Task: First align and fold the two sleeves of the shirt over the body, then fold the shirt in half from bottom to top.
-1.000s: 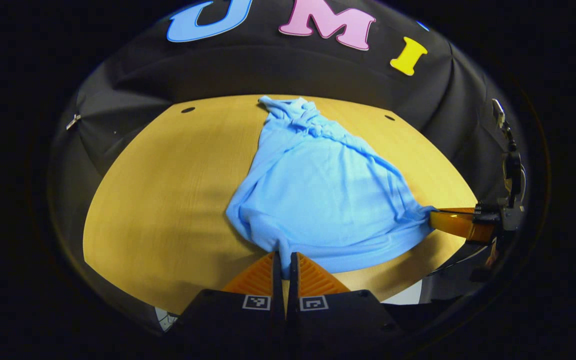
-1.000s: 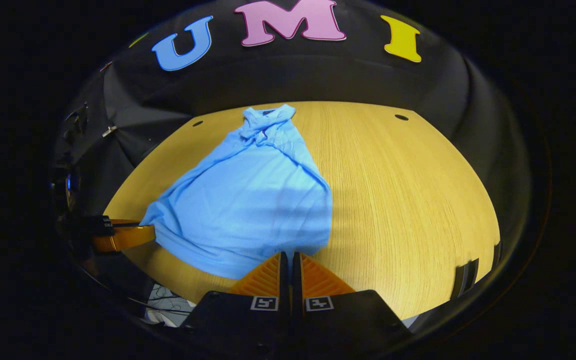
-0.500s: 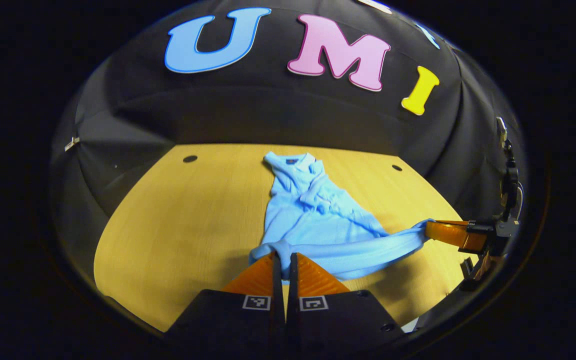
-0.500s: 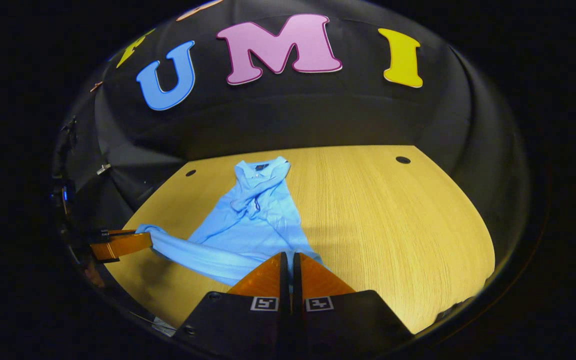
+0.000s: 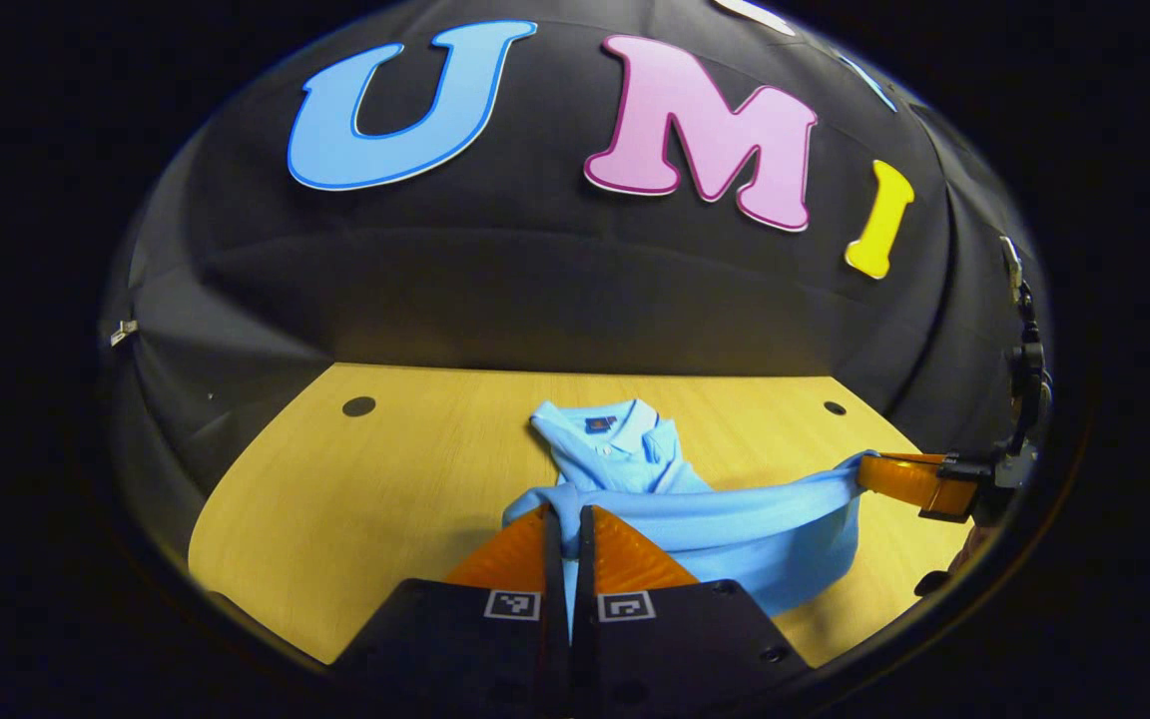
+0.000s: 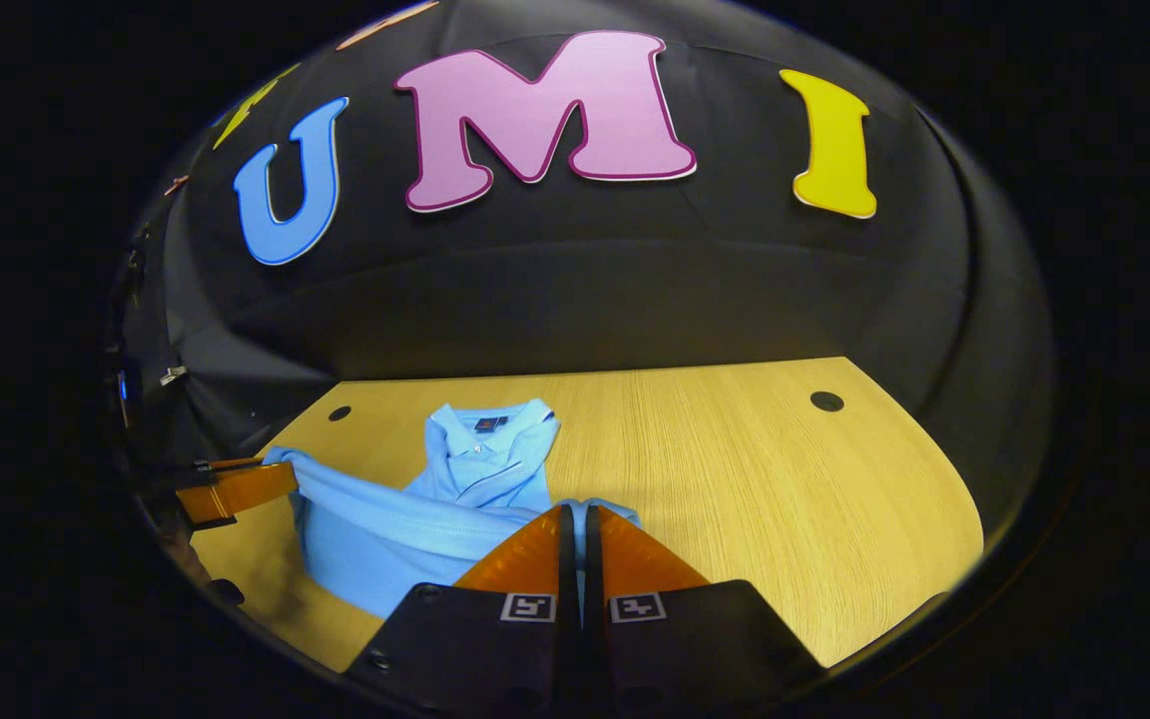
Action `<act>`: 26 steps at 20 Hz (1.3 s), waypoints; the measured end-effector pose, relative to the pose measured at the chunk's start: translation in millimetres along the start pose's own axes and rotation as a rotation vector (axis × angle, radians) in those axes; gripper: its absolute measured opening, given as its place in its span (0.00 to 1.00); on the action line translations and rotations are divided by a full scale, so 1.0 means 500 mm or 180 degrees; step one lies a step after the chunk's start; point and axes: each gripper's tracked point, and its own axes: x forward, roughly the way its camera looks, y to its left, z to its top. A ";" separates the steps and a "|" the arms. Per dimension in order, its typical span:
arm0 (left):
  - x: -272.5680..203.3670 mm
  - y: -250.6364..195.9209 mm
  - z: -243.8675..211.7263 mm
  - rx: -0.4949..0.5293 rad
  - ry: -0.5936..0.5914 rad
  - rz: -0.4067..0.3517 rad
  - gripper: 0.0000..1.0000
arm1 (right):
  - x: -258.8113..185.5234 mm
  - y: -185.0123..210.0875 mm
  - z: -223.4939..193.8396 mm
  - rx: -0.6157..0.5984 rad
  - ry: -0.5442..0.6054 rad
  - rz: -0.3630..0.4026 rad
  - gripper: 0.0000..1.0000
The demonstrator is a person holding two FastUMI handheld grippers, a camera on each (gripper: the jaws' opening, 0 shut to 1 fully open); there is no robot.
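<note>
on the wooden table (image 5: 335, 479) the blue shirt (image 5: 735, 529) has its hem lifted off the wood since a second ago. left tongs (image 5: 563, 524) and right tongs (image 6: 575, 519) each pinch a hem corner, carrying it toward the collar (image 6: 490, 424); final fold likely underway.

Your counter (image 5: 335, 499) is a pale wood-grain top with a rounded near edge, backed by the booth's black cloth wall (image 5: 535, 290). Small dark round holes sit near its far corners, one to the left (image 5: 358, 406) and one to the right (image 5: 835, 407). Directly on it lies the light blue shirt (image 6: 485, 459), collar toward the wall, its near hem raised off the wood.
</note>
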 end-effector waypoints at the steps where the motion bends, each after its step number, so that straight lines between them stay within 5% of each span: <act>1: 0.029 0.007 0.015 0.0014 -0.0051 0.0034 0.06 | 0.027 0.000 0.009 -0.0017 -0.0026 -0.0002 0.05; 15: 0.364 0.065 0.041 0.0052 -0.0011 0.0303 0.06 | 0.363 -0.013 0.028 -0.0016 0.0096 -0.0127 0.05; 26: 0.421 0.077 -0.050 0.0145 0.0340 0.0470 0.07 | 0.441 -0.029 -0.080 0.0067 0.0552 -0.0220 0.05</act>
